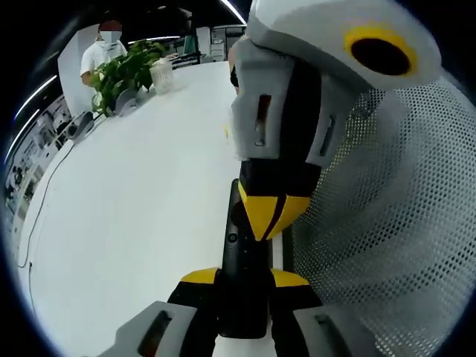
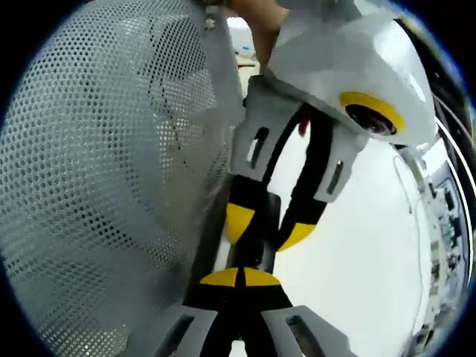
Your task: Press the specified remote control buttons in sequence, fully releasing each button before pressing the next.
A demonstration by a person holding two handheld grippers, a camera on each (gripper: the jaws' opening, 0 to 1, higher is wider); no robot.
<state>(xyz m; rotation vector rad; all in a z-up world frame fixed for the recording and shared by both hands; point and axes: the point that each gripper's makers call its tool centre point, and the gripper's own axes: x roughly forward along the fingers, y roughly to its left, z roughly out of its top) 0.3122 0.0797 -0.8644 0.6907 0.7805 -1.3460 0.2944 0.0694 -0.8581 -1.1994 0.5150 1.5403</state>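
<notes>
A black remote control [image 1: 239,253] lies lengthwise between the yellow-tipped jaws of my left gripper [image 1: 244,280], which is shut on its near end just above the white table [image 1: 134,223]. My right gripper [image 1: 269,216] comes down from the top of the left gripper view, its yellow tips closed together and resting on the remote's upper face. In the right gripper view, my right gripper [image 2: 240,277] is shut, its tips against the remote [image 2: 262,227]. The left gripper [image 2: 268,227] grips that remote from the far side. The buttons under the tips are hidden.
A white perforated mesh object [image 1: 387,223] stands close on the right of the remote, and is large in the right gripper view [image 2: 97,186]. A potted plant [image 1: 123,71] and a person in white [image 1: 104,48] are at the far end. A cable [image 1: 41,201] runs along the left edge.
</notes>
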